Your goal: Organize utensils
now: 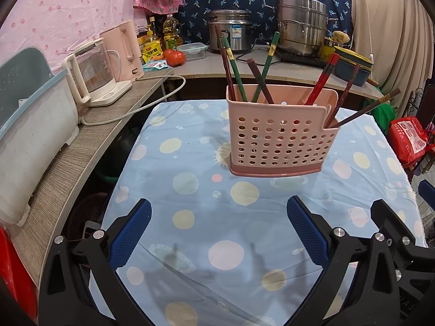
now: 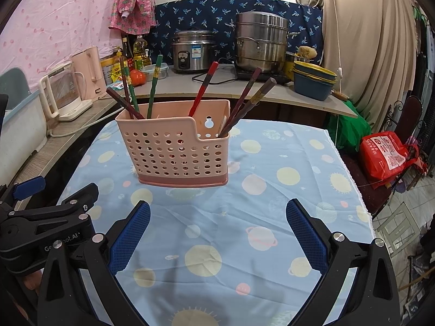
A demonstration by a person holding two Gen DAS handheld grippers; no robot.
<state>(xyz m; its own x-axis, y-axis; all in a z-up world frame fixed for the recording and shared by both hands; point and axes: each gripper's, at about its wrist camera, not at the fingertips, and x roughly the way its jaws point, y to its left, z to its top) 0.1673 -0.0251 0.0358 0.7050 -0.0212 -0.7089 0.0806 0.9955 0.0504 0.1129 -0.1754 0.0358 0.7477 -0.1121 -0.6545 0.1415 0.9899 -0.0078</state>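
Chopsticks of green, red and dark brown stand tilted in the pink perforated holder, upright on the planet-print tablecloth. Your left gripper hovers low over the cloth, short of the holder, jaws spread wide and empty. Your right gripper sits just beside it, level, pointed likewise, equally wide and empty.

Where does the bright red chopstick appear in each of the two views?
Left wrist: the red chopstick stands right of centre, in the pink holder, leaning right.
Right wrist: it is near the centre, upper half, in the same holder.
Shared landmark: the steel steamer pot behind.
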